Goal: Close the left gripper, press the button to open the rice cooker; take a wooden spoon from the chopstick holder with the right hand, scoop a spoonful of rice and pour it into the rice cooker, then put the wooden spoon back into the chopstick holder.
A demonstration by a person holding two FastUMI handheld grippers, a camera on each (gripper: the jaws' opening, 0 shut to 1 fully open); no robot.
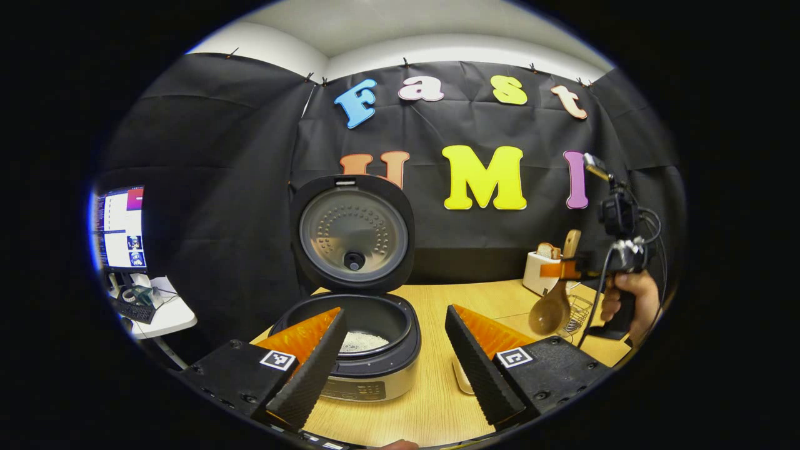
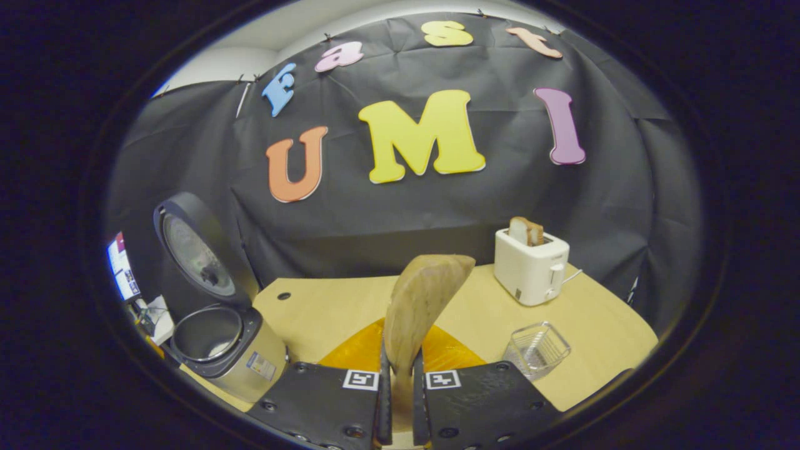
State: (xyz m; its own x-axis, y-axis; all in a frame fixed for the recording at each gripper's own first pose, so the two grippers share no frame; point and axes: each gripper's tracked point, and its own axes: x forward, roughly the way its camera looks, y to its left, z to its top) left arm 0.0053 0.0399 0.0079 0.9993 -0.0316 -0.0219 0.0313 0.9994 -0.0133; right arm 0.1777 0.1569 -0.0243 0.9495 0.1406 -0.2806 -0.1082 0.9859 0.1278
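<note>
Right gripper view: right gripper [image 2: 400, 390] clamped on wooden spoon [image 2: 417, 312], bowl up, long axis roughly upright. Rice cooker [image 2: 222, 347], lid raised, lies to its left near bench [image 2: 325, 312] edge. Left gripper [image 1: 394, 350] fingers apart, nearer the cooker.

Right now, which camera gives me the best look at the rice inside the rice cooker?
The left gripper view: it looks down into the open rice cooker, where white rice lies on the pot's bottom. In the right gripper view the cooker sits far left, seen at a slant, with just a faint pale patch inside.
</note>
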